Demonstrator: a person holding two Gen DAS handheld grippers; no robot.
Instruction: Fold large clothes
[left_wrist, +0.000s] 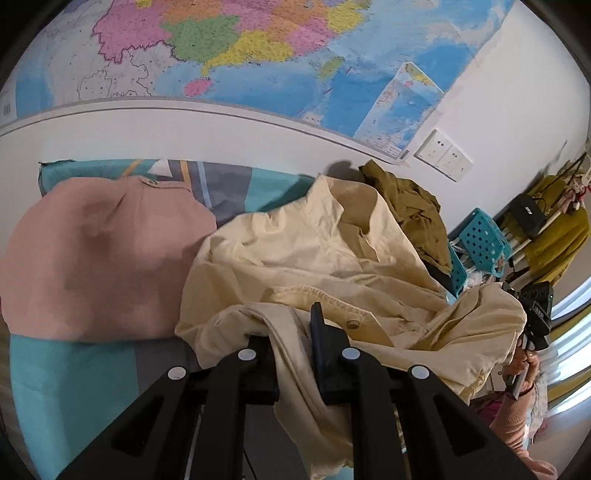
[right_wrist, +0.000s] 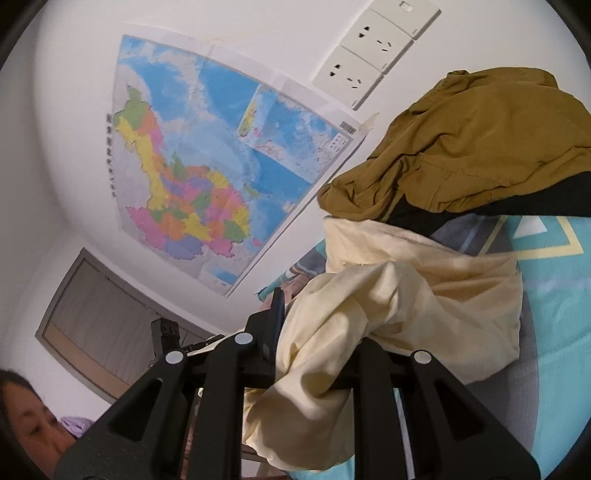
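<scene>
Grippers: left (left_wrist: 291, 332) and right (right_wrist: 314, 332), both pinched tight on yellow coat (left_wrist: 314, 251), bunched up over the bed (left_wrist: 70, 387). Pull apart, lift, shake flat, then lay down.

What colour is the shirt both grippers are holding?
Pale yellow shirt, clearest in the left wrist view.

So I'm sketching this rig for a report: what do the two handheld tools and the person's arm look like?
Both look alike: the left tool and right tool are matte black, with angular linkage arms with triangular cut-outs, joined by round silver pivot pins, ending in flat dark fingers. In the left wrist view the other tool carries a black boxy camera block. The sleeve is pink knit. No cables are clearly visible.
</scene>
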